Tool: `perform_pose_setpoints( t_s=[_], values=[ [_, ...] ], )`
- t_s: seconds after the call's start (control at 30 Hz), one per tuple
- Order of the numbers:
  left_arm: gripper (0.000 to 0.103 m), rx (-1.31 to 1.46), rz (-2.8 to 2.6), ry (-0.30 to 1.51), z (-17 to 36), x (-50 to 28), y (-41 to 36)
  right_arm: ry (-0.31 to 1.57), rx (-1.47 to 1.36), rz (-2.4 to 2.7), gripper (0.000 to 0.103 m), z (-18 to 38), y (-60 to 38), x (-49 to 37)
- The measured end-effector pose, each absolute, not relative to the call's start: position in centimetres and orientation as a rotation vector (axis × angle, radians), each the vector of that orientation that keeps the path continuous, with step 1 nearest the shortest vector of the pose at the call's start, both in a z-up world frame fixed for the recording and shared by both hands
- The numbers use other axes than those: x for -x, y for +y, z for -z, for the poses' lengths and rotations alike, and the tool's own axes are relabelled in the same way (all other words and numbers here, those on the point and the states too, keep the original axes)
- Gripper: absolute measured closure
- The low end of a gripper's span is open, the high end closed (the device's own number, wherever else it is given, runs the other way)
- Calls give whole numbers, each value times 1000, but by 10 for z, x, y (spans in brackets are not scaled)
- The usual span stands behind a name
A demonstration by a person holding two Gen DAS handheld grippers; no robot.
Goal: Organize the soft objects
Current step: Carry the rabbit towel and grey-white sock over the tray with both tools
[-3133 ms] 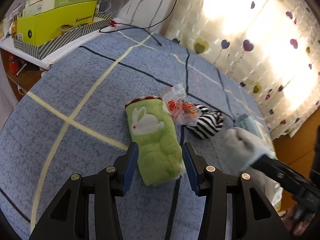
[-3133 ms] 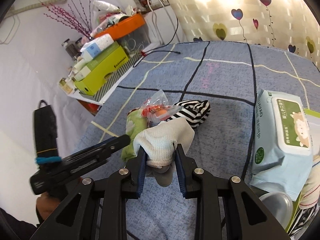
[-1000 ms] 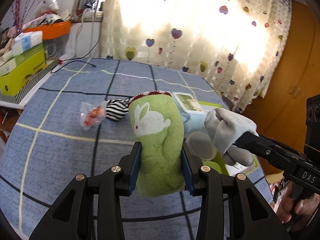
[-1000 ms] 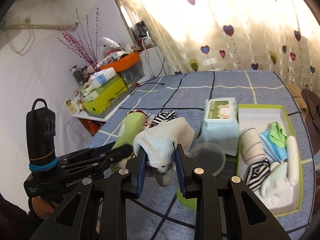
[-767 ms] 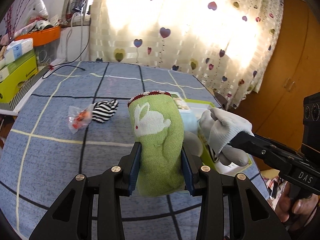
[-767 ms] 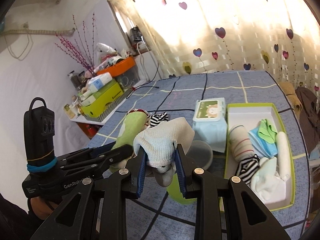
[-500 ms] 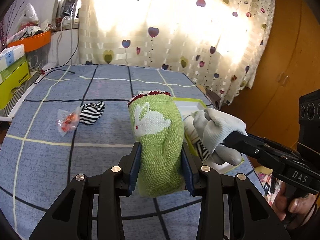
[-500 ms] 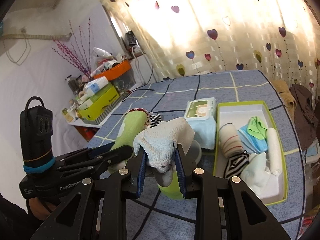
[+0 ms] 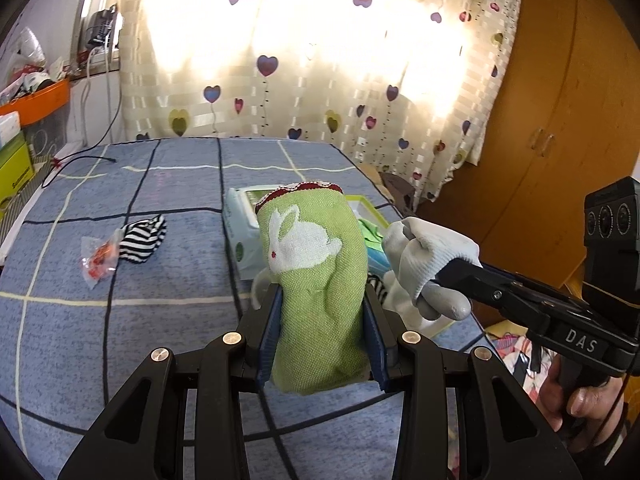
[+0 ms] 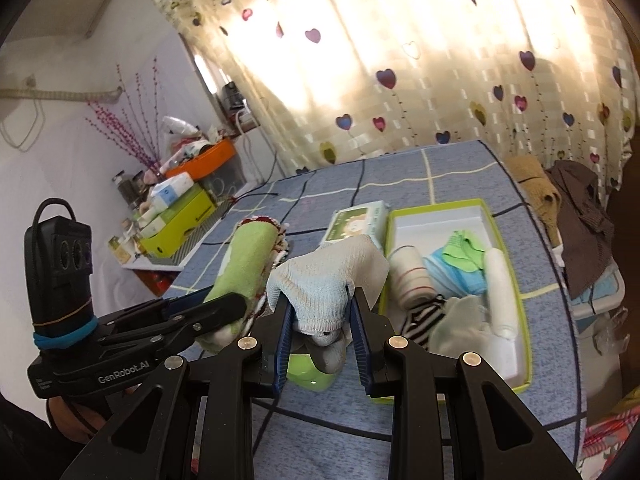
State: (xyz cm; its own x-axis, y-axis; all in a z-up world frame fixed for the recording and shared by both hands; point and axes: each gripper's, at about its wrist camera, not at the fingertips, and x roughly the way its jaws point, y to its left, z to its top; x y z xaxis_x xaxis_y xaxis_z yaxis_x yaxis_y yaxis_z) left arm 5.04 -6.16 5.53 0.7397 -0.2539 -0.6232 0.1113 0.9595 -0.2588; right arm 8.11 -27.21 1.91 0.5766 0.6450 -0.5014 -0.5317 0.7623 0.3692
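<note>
My left gripper is shut on a rolled green towel with a white rabbit and holds it in the air above the blue bed. My right gripper is shut on a white and grey glove, also lifted; both show in each view, the towel to the left, the glove to the right. Beyond the glove lies a green-rimmed white box holding several rolled socks and cloths. A striped sock lies on the bed at the left.
A wipes pack lies beside the box. A snack wrapper lies by the striped sock. A green cup sits under my right gripper. A cluttered side shelf stands left; a teddy and clothes lie right.
Both grippers have swung right with their loads, from over the striped sock towards the box. The left one shut on the towel and lifted it off the bed.
</note>
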Motion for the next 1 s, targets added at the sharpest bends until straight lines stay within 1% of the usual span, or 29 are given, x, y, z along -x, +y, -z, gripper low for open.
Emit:
perform_pose_setpoints(
  t_s=[0.5,1.0],
  values=[
    [64,173,282,745,-49,-64,-104,659,-240,-592,77,-10,-321,-85],
    [64,145,316,810,-34,-82,-134,696,-269,-553,77,8,-343,-95]
  ],
)
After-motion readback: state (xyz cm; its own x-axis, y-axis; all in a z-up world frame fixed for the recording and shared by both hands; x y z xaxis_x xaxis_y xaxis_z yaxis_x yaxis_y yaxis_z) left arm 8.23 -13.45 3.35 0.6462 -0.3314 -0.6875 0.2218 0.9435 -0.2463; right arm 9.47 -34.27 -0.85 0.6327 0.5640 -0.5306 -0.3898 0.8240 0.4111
